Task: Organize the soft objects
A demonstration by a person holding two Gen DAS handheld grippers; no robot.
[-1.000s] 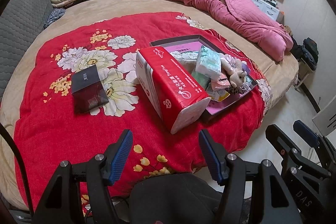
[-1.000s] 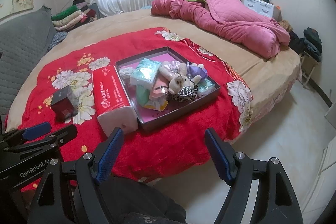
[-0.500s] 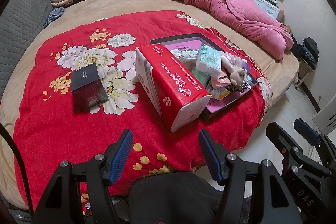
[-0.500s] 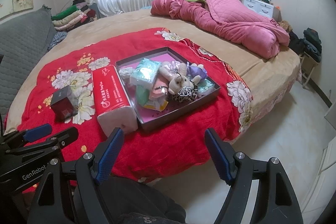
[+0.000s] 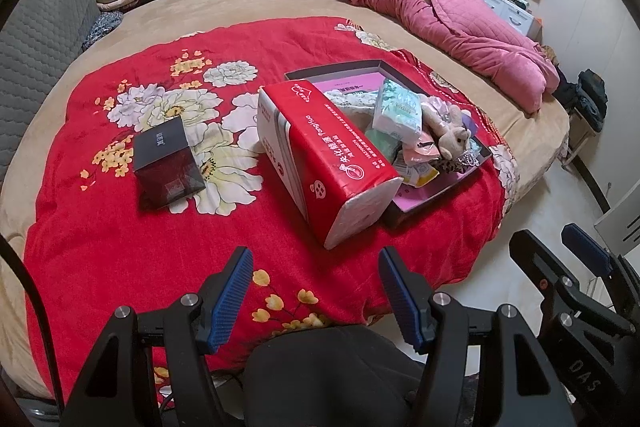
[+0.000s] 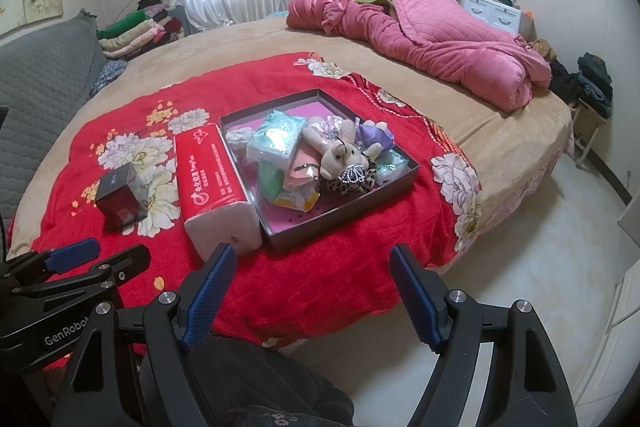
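A dark shallow tray (image 6: 400,183) (image 5: 408,209) lies on the red flowered blanket (image 6: 340,267) (image 5: 100,227). It holds a beige teddy bear (image 6: 340,157) (image 5: 448,137), a pale green tissue pack (image 6: 276,139) (image 5: 398,107) and several other soft packets. A red tissue brick (image 6: 212,171) (image 5: 320,155) lies against the tray's left side. A dark box (image 6: 120,201) (image 5: 166,163) stands further left. My left gripper (image 5: 316,271) and right gripper (image 6: 310,267) hang open at the bed's near edge, short of all of these, with nothing between their fingers.
A rolled pink quilt (image 6: 440,43) with a green cloth lies across the far right of the tan bed (image 6: 512,139). Folded clothes (image 6: 136,33) are stacked by the curtain. A grey padded headboard (image 6: 36,79) runs along the left. Pale floor (image 6: 540,255) lies to the right.
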